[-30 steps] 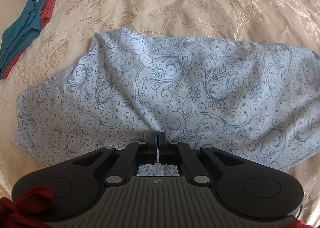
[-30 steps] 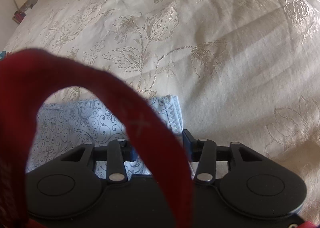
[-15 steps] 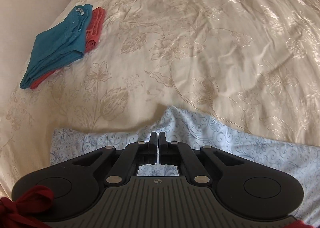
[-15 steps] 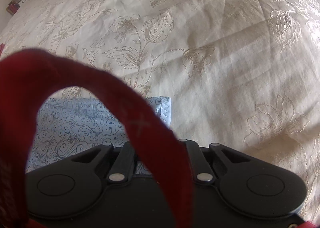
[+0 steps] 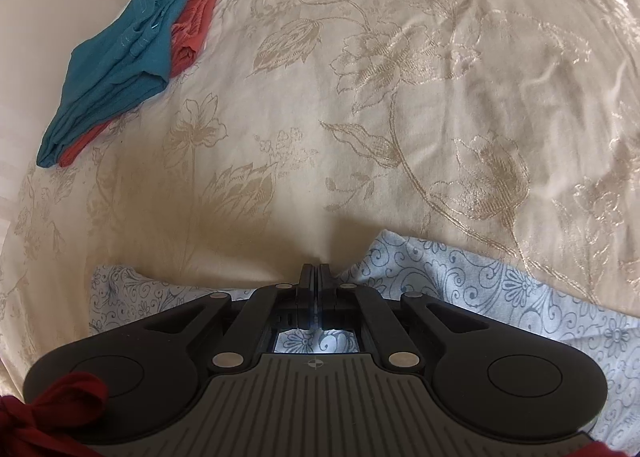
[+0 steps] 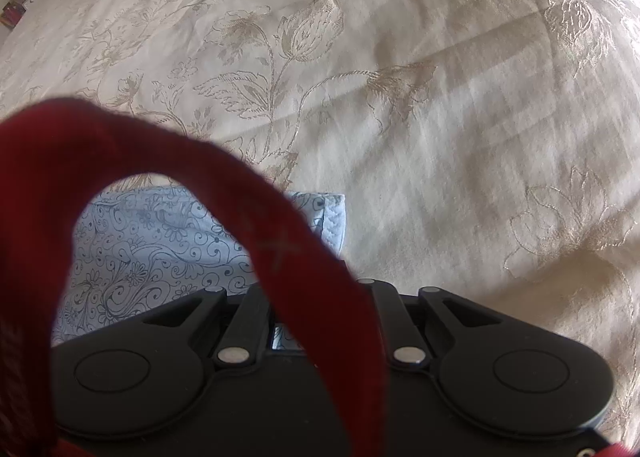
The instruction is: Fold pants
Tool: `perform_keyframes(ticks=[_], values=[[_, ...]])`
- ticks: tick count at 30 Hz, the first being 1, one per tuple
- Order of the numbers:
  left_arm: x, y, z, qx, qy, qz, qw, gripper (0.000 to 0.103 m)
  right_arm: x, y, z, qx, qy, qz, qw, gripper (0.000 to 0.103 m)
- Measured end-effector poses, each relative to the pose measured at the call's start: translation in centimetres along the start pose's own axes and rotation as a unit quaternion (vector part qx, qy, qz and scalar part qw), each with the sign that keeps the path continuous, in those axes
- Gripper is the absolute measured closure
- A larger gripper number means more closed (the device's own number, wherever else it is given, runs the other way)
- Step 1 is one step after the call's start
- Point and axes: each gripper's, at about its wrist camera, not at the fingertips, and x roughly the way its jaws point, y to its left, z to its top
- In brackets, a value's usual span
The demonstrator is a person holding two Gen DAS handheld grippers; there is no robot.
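The pants (image 5: 472, 277) are pale blue with a dark swirl and flower print and lie on the cream bedspread. In the left wrist view my left gripper (image 5: 315, 277) is shut on their edge, with cloth spreading to both sides and under the jaws. In the right wrist view the pants (image 6: 160, 241) lie at the lower left with a stitched hem (image 6: 334, 221). My right gripper (image 6: 320, 289) is over that hem; its linkage arms have drawn in, but a red strap (image 6: 280, 245) hides the fingertips.
A folded teal garment (image 5: 120, 61) lies on a folded coral one (image 5: 192, 21) at the far left of the bed. The cream embroidered bedspread (image 5: 400, 97) stretches ahead in both views. Small items (image 6: 16, 5) stand by the wall, far left.
My left gripper has carried the pants edge forward, so the spread cloth dropped out of view and bare bedspread fills the frame. My right gripper's fingers closed in at the hem.
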Motion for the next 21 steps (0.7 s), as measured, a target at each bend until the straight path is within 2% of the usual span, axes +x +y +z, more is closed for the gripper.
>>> perform_keyframes(ticks=[2, 4, 7, 11, 14, 18, 21], values=[[-1.1, 1.2, -0.2, -0.035, -0.009, -0.023, 0.9991, 0.1, -0.2, -0.1, -0.1, 0.002, -0.003, -0.002, 1.0, 0.086], [-2.6, 1.8, -0.7, -0.048, -0.026, -0.039, 0.9978, 0.1, -0.5, -0.2, -0.2, 0.004, -0.009, -0.004, 1.0, 0.086], [-4.6, 1.3, -1.8, -0.027, -0.052, -0.065, 0.9962, 0.1, -1.1, -0.1, -0.4, 0.002, -0.02, -0.007, 1.0, 0.086], [-4.2, -0.5, -2.1, 0.001, -0.053, -0.102, 0.9934, 0.1, -1.5, 0.0, -0.6, 0.003, -0.021, -0.009, 1.0, 0.086], [-2.7, -2.0, -1.7, 0.009, -0.042, -0.105, 0.9935, 0.1, -1.5, 0.0, -0.6, 0.007, -0.021, -0.009, 1.0, 0.086], [-0.7, -2.9, -0.7, 0.005, -0.017, -0.079, 0.9967, 0.101, -1.7, -0.1, -0.5, 0.011, -0.023, -0.005, 1.0, 0.086], [-1.1, -3.1, -0.4, 0.008, -0.016, -0.069, 0.9975, 0.101, -2.0, -0.2, -0.4, 0.015, -0.024, 0.002, 1.0, 0.086]])
